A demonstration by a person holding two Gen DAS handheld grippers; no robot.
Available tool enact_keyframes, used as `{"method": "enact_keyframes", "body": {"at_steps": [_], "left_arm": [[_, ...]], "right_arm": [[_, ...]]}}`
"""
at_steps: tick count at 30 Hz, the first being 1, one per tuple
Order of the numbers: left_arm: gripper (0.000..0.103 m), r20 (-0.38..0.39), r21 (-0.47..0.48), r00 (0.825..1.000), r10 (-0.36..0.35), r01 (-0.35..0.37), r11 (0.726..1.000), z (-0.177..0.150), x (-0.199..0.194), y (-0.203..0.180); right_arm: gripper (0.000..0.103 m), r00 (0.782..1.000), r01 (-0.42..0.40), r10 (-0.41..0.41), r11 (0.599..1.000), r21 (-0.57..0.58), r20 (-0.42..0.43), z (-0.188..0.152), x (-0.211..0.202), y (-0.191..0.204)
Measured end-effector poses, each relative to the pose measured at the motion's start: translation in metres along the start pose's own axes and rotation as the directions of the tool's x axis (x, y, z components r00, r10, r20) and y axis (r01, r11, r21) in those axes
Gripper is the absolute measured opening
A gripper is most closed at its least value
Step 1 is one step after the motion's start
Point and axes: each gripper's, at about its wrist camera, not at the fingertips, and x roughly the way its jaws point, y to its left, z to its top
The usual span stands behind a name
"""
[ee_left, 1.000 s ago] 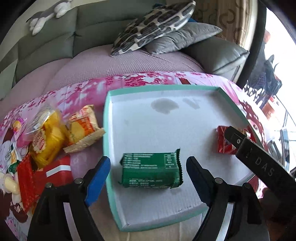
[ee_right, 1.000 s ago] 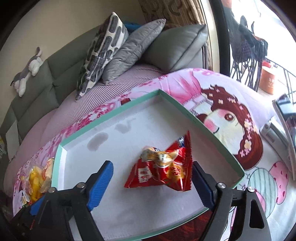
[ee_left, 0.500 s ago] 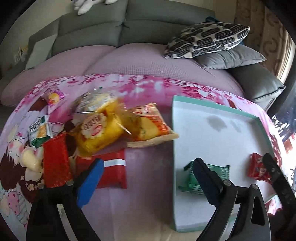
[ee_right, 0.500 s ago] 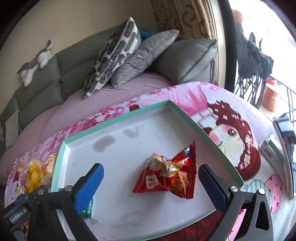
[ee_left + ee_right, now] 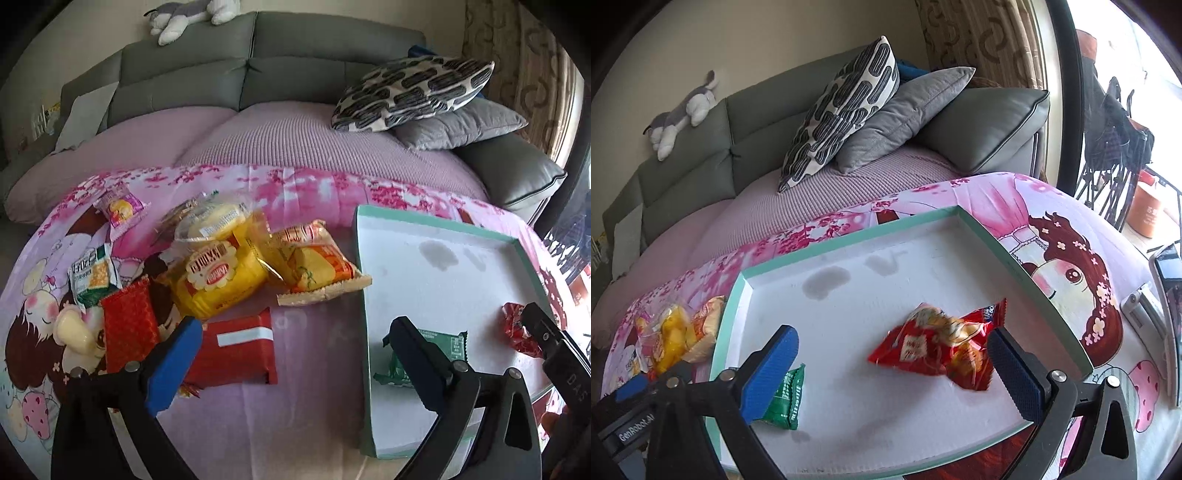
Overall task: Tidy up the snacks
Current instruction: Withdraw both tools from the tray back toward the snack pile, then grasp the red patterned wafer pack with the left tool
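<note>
A teal-rimmed white tray (image 5: 436,280) (image 5: 849,240) lies on a pink cartoon cloth. In it lie a green packet (image 5: 428,350) (image 5: 785,398) and a red snack bag (image 5: 942,350) (image 5: 517,328). Left of the tray is a pile of snacks: a red packet with a white stripe (image 5: 236,347), a yellow bag (image 5: 218,277), an orange-yellow packet (image 5: 314,262) and a red foil packet (image 5: 127,328). My left gripper (image 5: 291,354) is open and empty over the cloth near the striped red packet. My right gripper (image 5: 890,373) is open and empty above the tray, just in front of the red bag.
A small green-white packet (image 5: 92,277) and a pink packet (image 5: 120,210) lie at the far left of the cloth. A grey sofa (image 5: 258,85) with cushions (image 5: 413,92) stands behind. A phone-like device (image 5: 1167,295) lies at the right edge of the cloth.
My left gripper has swung left from over the green packet in the tray to over the cloth by the snack pile. My right gripper has drawn back a little from the red bag.
</note>
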Motion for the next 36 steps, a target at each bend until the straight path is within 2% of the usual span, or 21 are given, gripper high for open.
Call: {"method": "enact_keyframes", "body": {"at_steps": [7,10,16,22,26,28,33,36], "left_arm": [[0.102,0.04,-0.047,0.999,0.029,-0.027,0.998,0.003,-0.012,0.027],[0.102,0.064,-0.076,0.995,0.079,-0.074,0.994,0.003,-0.018,0.046],[0.102,0.066,-0.123,0.982,0.178,-0.169,0.978,0.005,-0.027,0.09],[0.102,0.013,-0.189,0.967,0.255,-0.248,0.95,0.002,-0.037,0.141],[0.102,-0.019,-0.247,0.974,0.224,-0.221,0.943,-0.005,-0.041,0.167],[0.102,-0.028,-0.278,0.98,0.197,-0.197,0.94,-0.009,-0.042,0.176],[0.102,-0.064,-0.308,0.985,0.16,-0.172,0.936,-0.015,-0.034,0.184],[0.102,-0.092,-0.32,0.986,0.14,-0.162,0.934,-0.017,-0.025,0.184]], "right_arm": [[0.103,0.998,-0.034,0.032,0.999,0.029,0.056,0.003,-0.013,-0.005],[0.103,0.997,-0.051,0.051,0.999,0.007,0.061,0.002,-0.014,0.003],[0.103,0.988,-0.146,0.149,0.987,-0.062,0.043,-0.003,-0.017,0.035],[0.103,0.957,-0.287,0.288,0.942,-0.176,-0.018,-0.017,-0.02,0.086],[0.103,0.915,-0.403,0.399,0.9,-0.166,-0.058,-0.025,-0.023,0.111],[0.103,0.902,-0.432,0.426,0.885,-0.174,-0.069,-0.029,-0.026,0.122],[0.103,0.896,-0.443,0.427,0.862,-0.245,-0.12,-0.043,-0.025,0.159],[0.103,0.876,-0.482,0.453,0.838,-0.256,-0.165,-0.054,-0.021,0.177]]}}
